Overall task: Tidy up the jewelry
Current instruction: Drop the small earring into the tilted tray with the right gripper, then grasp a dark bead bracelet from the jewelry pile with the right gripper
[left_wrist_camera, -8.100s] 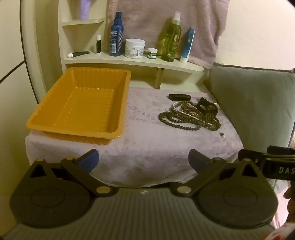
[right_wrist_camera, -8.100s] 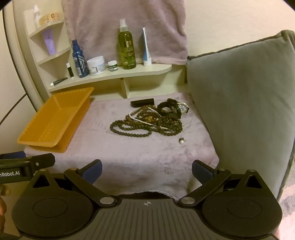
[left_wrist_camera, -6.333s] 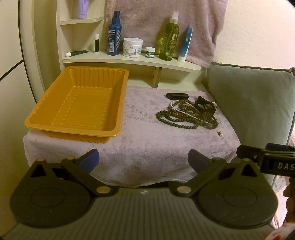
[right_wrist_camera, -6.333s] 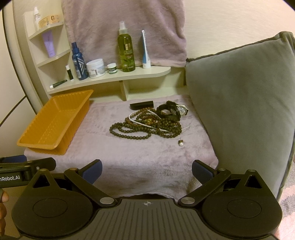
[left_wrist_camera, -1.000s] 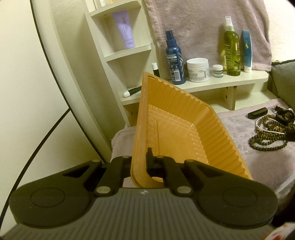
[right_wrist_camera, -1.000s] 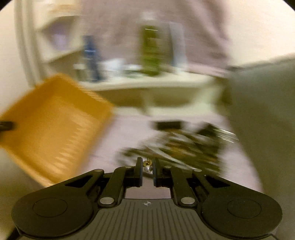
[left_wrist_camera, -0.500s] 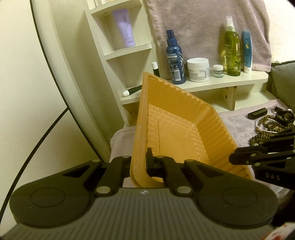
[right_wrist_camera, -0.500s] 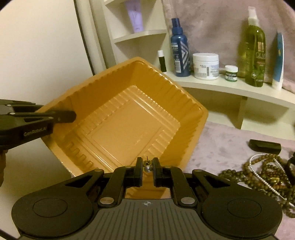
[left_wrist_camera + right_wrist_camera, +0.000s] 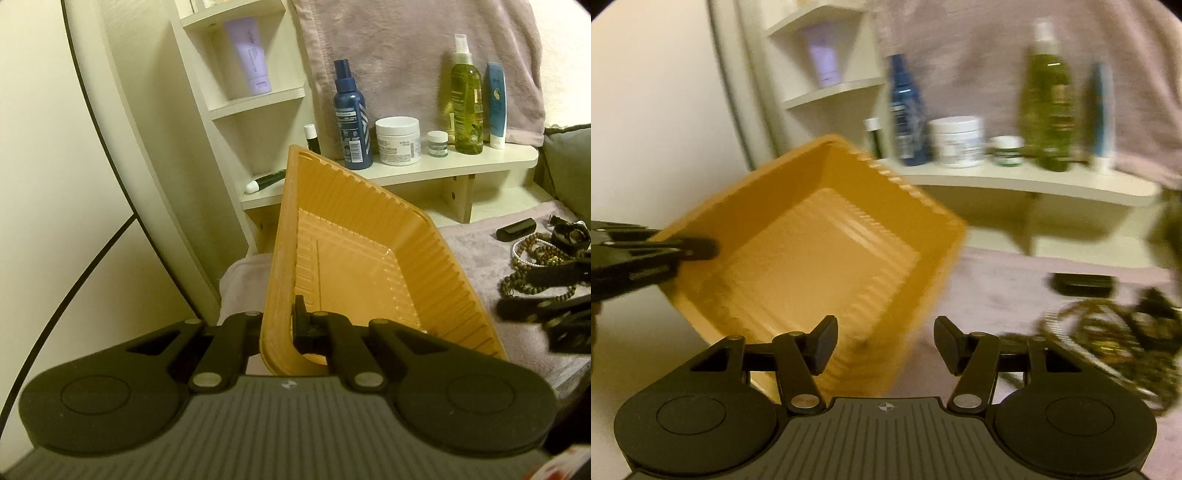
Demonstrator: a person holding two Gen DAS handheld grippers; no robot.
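The tray is held tilted by its near rim in the closed left tool. The right tool, jaws just opened and empty, is nearer the beads, heaped on the counter to its right.

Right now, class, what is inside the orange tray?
The orange tray shows only its bare ribbed floor. In the blurred right view a small dark speck sits near the front wall. The near corner is hidden behind the left tongs.

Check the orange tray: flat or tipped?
Tipped. The left tool clamps the tray's near rim, holding that side raised off the cloth.
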